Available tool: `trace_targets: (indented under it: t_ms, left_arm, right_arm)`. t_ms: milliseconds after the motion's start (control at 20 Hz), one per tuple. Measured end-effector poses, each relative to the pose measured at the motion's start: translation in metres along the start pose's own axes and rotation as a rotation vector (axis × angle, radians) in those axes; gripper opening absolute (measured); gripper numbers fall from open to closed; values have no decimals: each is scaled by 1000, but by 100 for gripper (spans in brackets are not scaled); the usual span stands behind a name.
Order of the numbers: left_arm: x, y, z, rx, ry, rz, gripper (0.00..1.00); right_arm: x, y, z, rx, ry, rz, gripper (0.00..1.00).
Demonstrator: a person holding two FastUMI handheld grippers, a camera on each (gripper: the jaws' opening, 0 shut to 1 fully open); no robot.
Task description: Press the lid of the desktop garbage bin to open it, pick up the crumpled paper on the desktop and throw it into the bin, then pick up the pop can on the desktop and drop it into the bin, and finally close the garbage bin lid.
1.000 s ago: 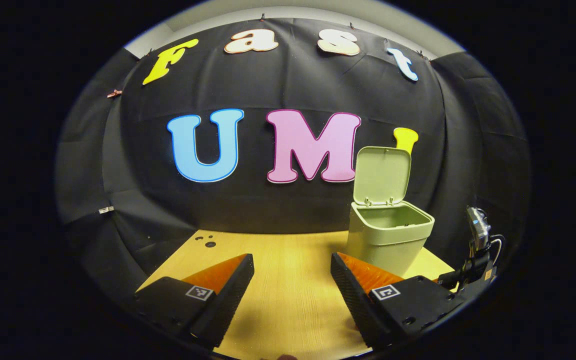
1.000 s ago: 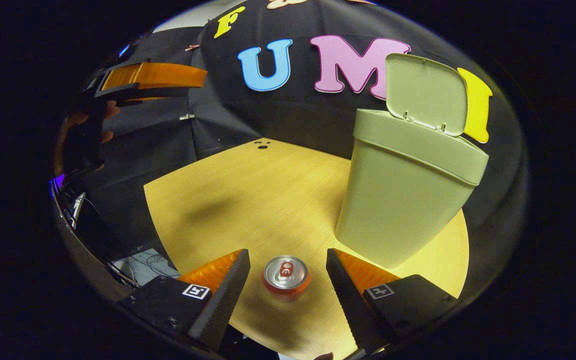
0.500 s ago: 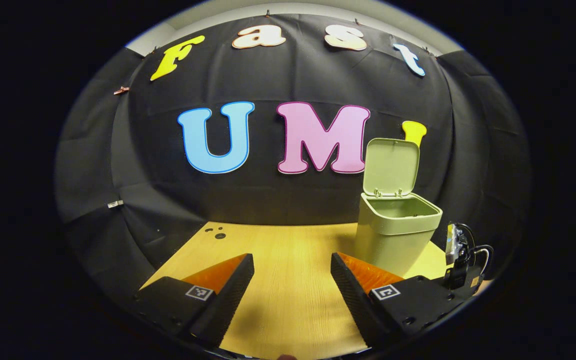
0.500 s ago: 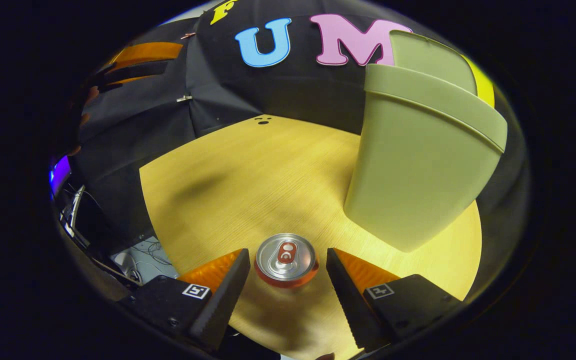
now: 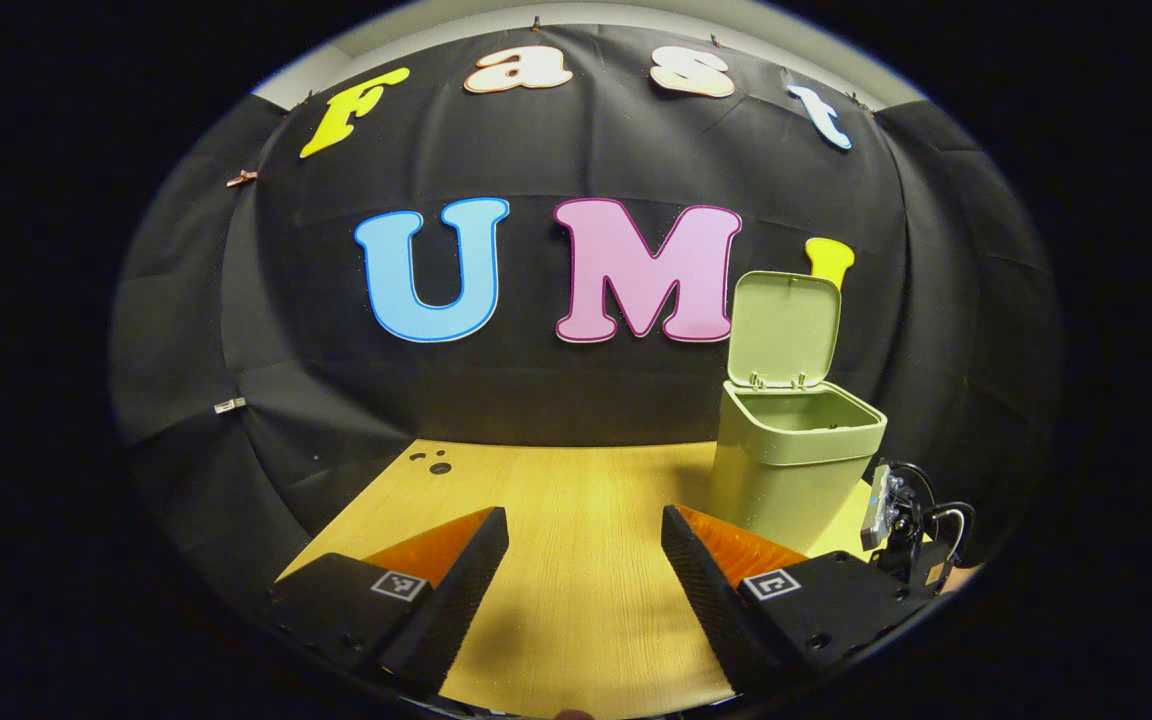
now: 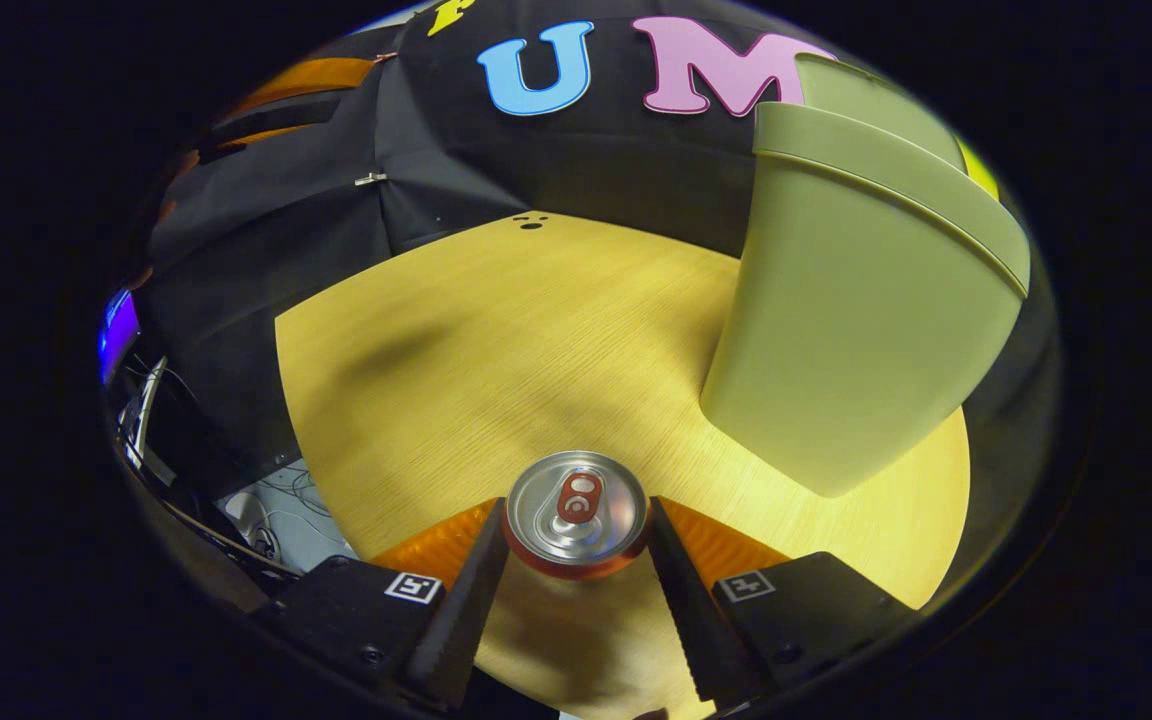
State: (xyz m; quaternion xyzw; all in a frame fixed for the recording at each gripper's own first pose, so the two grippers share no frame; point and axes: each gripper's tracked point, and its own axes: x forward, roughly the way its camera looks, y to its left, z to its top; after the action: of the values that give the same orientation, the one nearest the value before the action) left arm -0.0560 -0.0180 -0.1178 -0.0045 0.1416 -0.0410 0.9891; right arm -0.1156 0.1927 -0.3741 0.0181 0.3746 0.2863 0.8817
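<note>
The pop can (image 6: 576, 512) stands upright on the wooden table (image 6: 496, 330), its silver top and red tab facing the right gripper view. My right gripper (image 6: 577, 506) is shut on the pop can, one finger pressed to each side. The pale green bin (image 6: 856, 300) rises close by to the right of it, its lid (image 6: 866, 95) swung up. In the left gripper view the bin (image 5: 794, 470) stands at the right with its lid (image 5: 784, 330) upright and open. My left gripper (image 5: 584, 522) hovers open over the table (image 5: 556, 480), holding nothing.
The right gripper's body and cable (image 5: 901, 515) show beside the bin. The left gripper (image 6: 286, 90) hangs high at the upper left of the right gripper view. Small dark holes (image 5: 433, 463) mark the table's far left. Cables (image 6: 266, 500) lie below the table's left edge.
My right gripper came down around the pop can and its fingers drew in onto the can's sides. The left gripper drifted a little; the bin stayed open.
</note>
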Motion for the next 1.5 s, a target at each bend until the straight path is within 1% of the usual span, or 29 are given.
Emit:
trace_targets:
  t_ms: [250, 500, 950, 1150, 1300, 1500]
  left_arm:
    - [3, -1, -1, -3, 3, -7, 99]
    - [9, -2, 0, -8, 2, -17, 99]
    - [18, -9, 5, -9, -9, -43, 99]
    - [20, -12, 6, -2, -10, -51, 99]
    - [22, -15, 6, -6, -9, -58, 99]
    - [21, -16, 6, -6, -11, -60, 99]
  right_arm:
    - [-14, -9, 19, 26, -37, -29, 84]
    - [-41, -16, 54, 65, -109, -37, 83]
    - [-94, -25, 137, 125, -283, -47, 83]
    - [-118, -33, 177, 127, -366, -58, 83]
    - [-138, -45, 206, 122, -439, -83, 83]
    - [-165, -75, 248, 121, -540, -134, 83]
